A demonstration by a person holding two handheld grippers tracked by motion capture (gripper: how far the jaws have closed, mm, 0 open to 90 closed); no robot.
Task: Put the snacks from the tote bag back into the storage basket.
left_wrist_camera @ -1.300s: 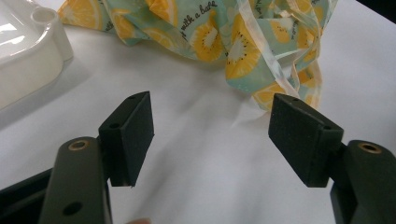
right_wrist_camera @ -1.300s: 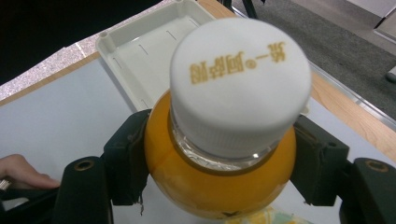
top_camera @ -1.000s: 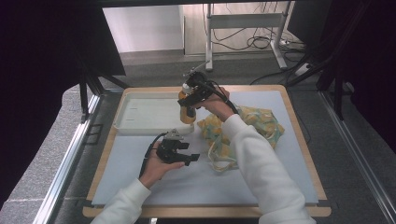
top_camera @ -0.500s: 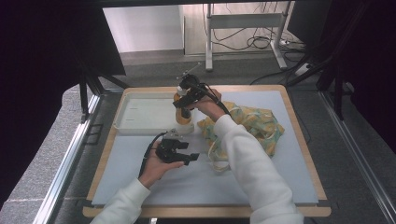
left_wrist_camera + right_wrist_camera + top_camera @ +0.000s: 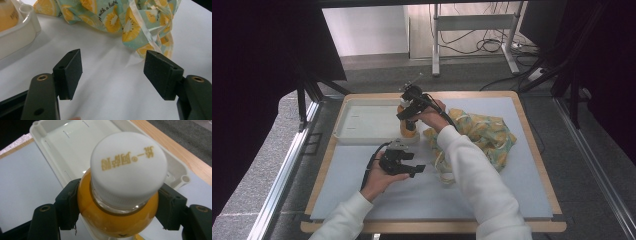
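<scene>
An orange juice bottle (image 5: 112, 220) with a white cap (image 5: 128, 167) stands upright between the pads of my right gripper (image 5: 117, 205), which is shut on its shoulder. In the high view the bottle (image 5: 408, 127) is at the near right corner of the white tray (image 5: 362, 122), under the right gripper (image 5: 411, 107). I cannot tell whether its base touches the tray. My left gripper (image 5: 416, 168) lies low on the white mat, open, with nothing between its pads (image 5: 71, 70). The left gripper (image 5: 113, 75) points toward a lemon-print cloth bag (image 5: 120, 17).
The crumpled bag (image 5: 484, 135) with ribbon handles lies on the mat right of the tray. The tray (image 5: 75, 142) holds nothing else that I can see. A wooden rim (image 5: 537, 150) borders the mat. Cables and a stand lie on the floor beyond the table.
My right gripper has come down and a little left with the bottle, to the tray's near right corner. The left gripper has not moved.
</scene>
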